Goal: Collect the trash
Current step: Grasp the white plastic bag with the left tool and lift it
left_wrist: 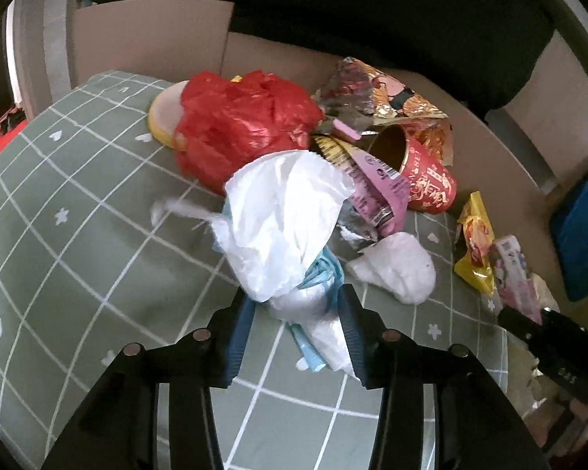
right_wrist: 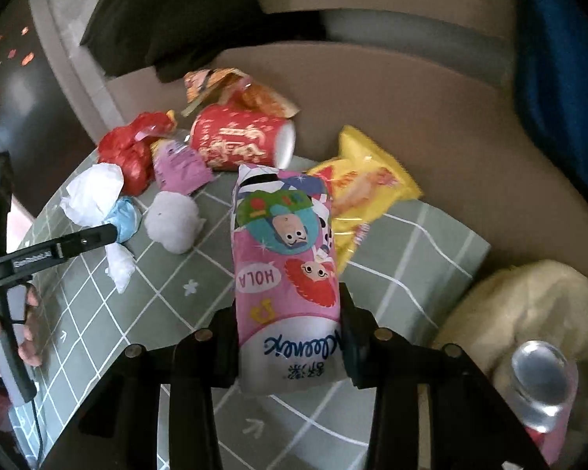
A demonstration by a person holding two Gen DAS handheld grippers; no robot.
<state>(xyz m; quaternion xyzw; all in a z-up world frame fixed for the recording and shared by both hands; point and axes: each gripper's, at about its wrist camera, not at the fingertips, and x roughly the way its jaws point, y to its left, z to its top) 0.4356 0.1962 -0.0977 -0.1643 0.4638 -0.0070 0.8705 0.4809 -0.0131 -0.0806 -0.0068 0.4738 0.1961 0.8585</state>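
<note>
A green checked cloth (left_wrist: pixel 58 203) covered the low surface, with brown cardboard behind it and the trash heaped toward the cloth's far edge. The left gripper (left_wrist: pixel 294 313) was closed on a bundle of white plastic and tissue (left_wrist: pixel 286 219) with a pale blue scrap tucked into it; the jaws pinched its lower end so the loose crumpled bulk stood clear above them, likely because soft film only holds when squeezed at a gathered neck. The right gripper (right_wrist: pixel 290 325) was clamped on a pink tissue pack (right_wrist: pixel 286 258), gripped across its width near the printed end, so the rest of the pack stuck out forward over the cloth.

The remaining trash lay untouched: a red plastic bag (left_wrist: pixel 243 117), a red paper cup (left_wrist: pixel 419 172) on its side with its mouth toward the left camera, a purple wrapper (left_wrist: pixel 376 188) leaning against it, a white wad (left_wrist: pixel 400 266) just beside the held bundle, and a yellow snack bag (right_wrist: pixel 368 188) near the cloth's edge. With both grippers full, each load would probably need dropping off before more could be gathered.
</note>
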